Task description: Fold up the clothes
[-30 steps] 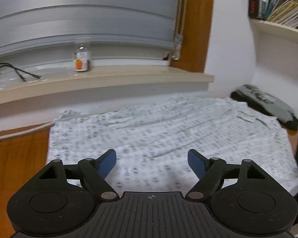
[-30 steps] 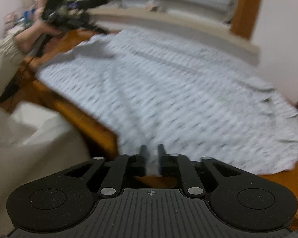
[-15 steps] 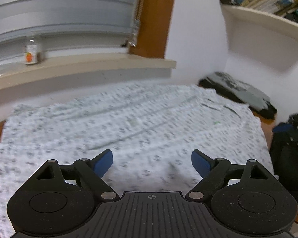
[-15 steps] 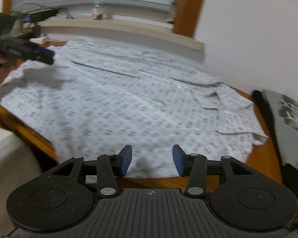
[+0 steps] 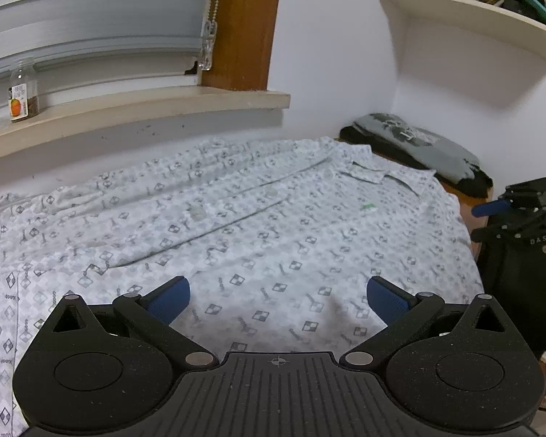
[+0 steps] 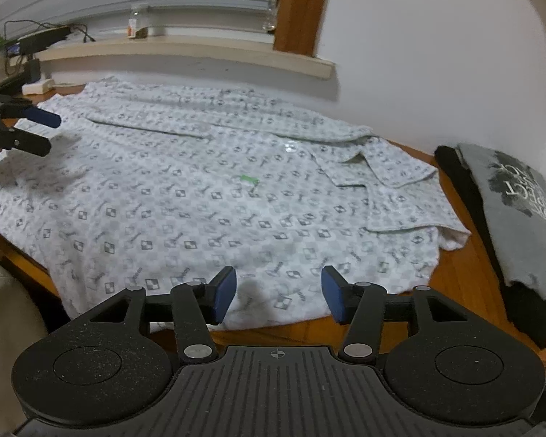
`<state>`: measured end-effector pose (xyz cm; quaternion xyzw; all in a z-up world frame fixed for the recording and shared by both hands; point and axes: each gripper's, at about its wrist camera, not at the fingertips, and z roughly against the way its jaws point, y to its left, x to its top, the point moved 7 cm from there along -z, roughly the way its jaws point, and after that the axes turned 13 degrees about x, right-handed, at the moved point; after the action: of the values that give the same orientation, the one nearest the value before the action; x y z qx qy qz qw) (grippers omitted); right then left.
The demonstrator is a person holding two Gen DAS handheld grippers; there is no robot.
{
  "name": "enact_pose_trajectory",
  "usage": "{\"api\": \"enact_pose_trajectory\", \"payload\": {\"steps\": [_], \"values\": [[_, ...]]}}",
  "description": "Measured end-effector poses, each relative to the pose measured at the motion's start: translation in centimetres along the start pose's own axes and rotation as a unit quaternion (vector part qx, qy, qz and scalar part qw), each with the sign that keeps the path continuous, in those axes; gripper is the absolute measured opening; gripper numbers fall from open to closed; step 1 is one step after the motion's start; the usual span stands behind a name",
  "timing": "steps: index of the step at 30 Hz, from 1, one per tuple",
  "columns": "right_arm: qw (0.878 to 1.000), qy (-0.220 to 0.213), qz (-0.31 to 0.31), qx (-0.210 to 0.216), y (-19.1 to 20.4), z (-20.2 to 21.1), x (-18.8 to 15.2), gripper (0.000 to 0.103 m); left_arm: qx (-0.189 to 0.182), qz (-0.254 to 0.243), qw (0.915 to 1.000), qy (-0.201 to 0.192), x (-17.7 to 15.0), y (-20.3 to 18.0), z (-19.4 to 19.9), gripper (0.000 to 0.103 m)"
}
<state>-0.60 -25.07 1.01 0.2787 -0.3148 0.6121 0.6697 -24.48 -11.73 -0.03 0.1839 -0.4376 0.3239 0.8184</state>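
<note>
We find the patterned shirt (image 6: 207,196) spread flat across the wooden table (image 6: 455,284), filling the centre of both views, collar (image 6: 375,167) at right of centre in the right wrist view. Our left gripper (image 5: 278,300) hovers over the cloth at lower centre, jaws opening wide, nothing between them. Our right gripper (image 6: 278,293) sits above the near hem, jaws opening too, empty. We judge the fabric light, soft and limp (it will sag and crease if lifted by one point), so we should pinch it at two edge points, hem or shoulder seam.
</note>
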Motion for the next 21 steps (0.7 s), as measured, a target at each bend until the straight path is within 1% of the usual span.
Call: {"api": "enact_pose_trajectory", "payload": {"steps": [5,10,12,15,17,19,21], "values": [[1.000,0.000,0.008,0.012,1.0,-0.8,0.6,0.053,0.005,-0.002,1.0000,0.002,-0.1,0.3,0.2,0.103],[0.999,-0.006,0.019,0.042,2.7,-2.3,1.8,0.054,0.008,-0.010,0.9999,0.009,-0.5,0.7,0.6,0.103],[0.998,-0.020,0.020,0.059,3.9,-3.4,2.8,0.054,0.009,-0.010,0.9999,0.002,-0.7,1.3,1.2,0.103],[0.995,-0.040,0.026,0.087,6.1,-5.2,4.5,0.054,0.021,0.004,0.9997,-0.008,-1.1,3.4,2.7,0.103],[0.992,-0.047,0.042,0.111,8.5,-6.8,6.0,0.054,0.036,0.020,0.9990,-0.013,-1.4,5.6,3.8,0.103],[0.988,-0.049,0.060,0.134,10.8,-8.4,7.4,0.054,0.063,0.037,0.9971,-0.020,-1.6,8.3,5.2,0.103],[0.983,-0.047,0.077,0.161,13.3,-9.9,8.9,0.051,0.092,0.050,0.9942,-0.025,-2.1,10.8,6.3,0.099]]}}
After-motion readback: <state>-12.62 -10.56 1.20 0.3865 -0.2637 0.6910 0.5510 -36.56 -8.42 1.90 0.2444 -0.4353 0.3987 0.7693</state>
